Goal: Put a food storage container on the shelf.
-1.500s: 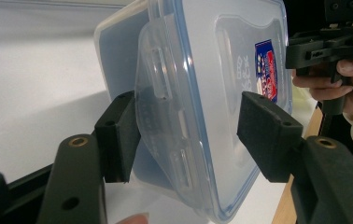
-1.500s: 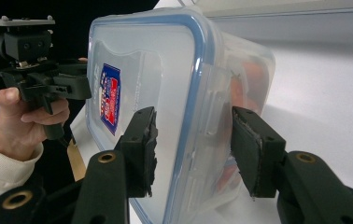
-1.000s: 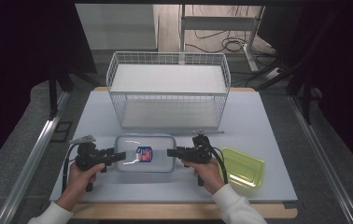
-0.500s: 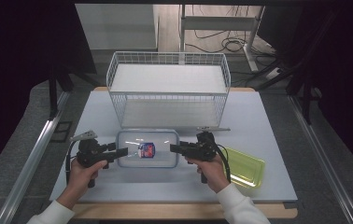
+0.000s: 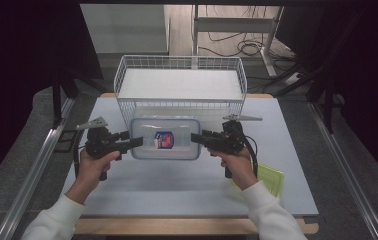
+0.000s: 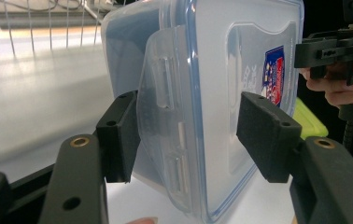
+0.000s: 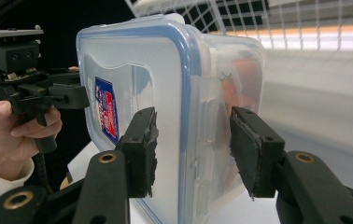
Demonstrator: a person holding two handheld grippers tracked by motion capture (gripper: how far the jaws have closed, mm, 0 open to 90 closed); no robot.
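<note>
I hold the plastic container (image 5: 165,138) by its two short ends, left gripper (image 5: 136,142) and right gripper (image 5: 197,138) fingers clamped on the lid clasps, so it hangs level above the bench (image 5: 187,185), just before the wire basket (image 5: 179,80).

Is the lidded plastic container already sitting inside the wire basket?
No, the container hangs between both grippers in front of the wire basket.
</note>
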